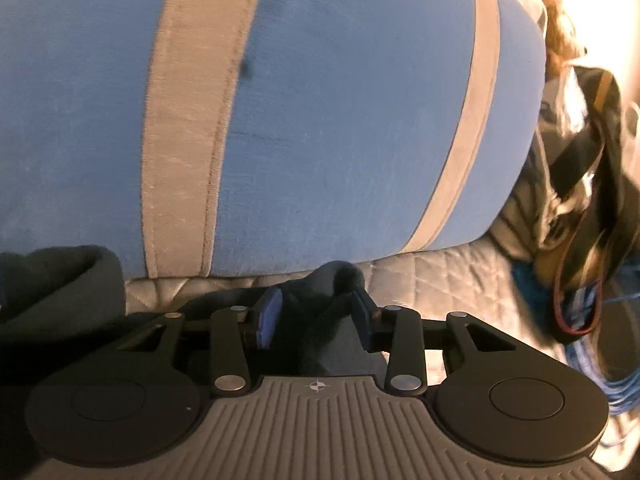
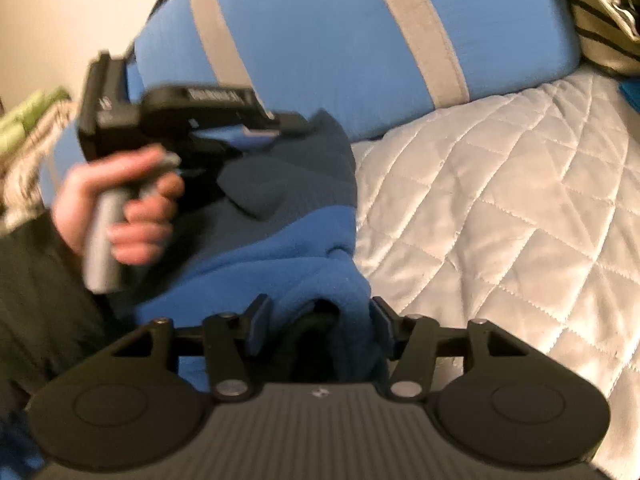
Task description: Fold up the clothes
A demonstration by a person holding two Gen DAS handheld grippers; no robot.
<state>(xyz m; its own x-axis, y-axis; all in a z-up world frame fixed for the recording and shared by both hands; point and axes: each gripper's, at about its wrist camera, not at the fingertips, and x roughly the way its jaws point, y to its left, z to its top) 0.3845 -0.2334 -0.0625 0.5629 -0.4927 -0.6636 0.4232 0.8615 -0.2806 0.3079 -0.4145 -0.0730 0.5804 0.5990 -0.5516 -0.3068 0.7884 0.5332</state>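
Garment: a soft fleece top (image 2: 256, 264), bright blue with a darker blue-grey panel, lies bunched at centre left of the right wrist view, on the quilt (image 2: 500, 208) and against my lap.
Handling: I judge it light, limp and thick; it will sag and slide off itself, not break, so I want a hem or seam, not loose bulk.
Where to hold: the blue fold at lower centre of the right view is a fair hold; the dark tip at lower centre of the left view is a corner, good for drawing a fold flat.
Right gripper (image 2: 320, 320): my jaws stand half spread around a thick blue fold, pads against the cloth on both sides, pinching it.
Left gripper (image 1: 316, 316): my jaws are partly spread with the dark tip (image 1: 336, 280) standing between them; the pads do not seem to press it.
Left hand (image 2: 124, 208): at mid left of the right view, wrapped round the grey handle, blurred.
Pillow (image 1: 320, 100): blue with grey bands, fills the upper part of both views, just behind the garment.
Containers: an open bag (image 1: 592, 184) at the right edge of the left view, blurred; I see mixed cloth and a blue cable (image 1: 624, 384) beside it, and cannot tell what is inside.
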